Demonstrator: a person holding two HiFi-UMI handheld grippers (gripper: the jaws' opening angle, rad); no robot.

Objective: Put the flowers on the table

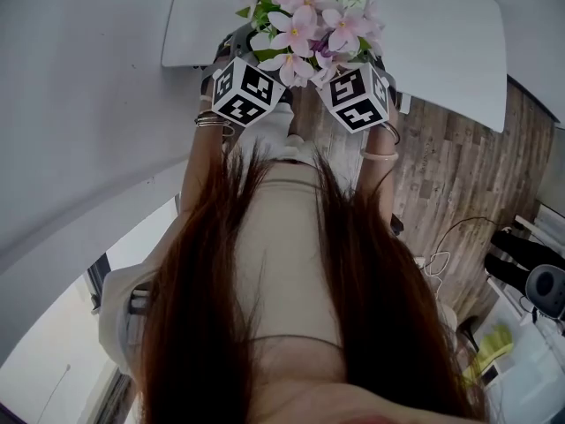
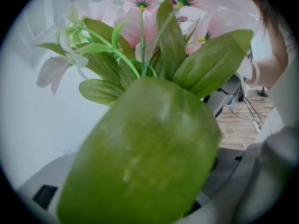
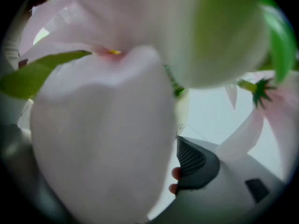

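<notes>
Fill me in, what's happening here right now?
A person holds a bunch of pink artificial flowers with green leaves between the left gripper and the right gripper. The bunch looks raised over the near edge of the white table, not yet set down. A green leaf and a pink petal fill the gripper views, so I cannot tell how the jaws stand.

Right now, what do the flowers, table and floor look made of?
Flowers: probably artificial, fabric; the leaf shows a fine woven grain, matte.
Table: smooth white matte top, maybe laminate.
Floor: wood-look planks with visible grain; real wood or vinyl, cannot tell.
</notes>
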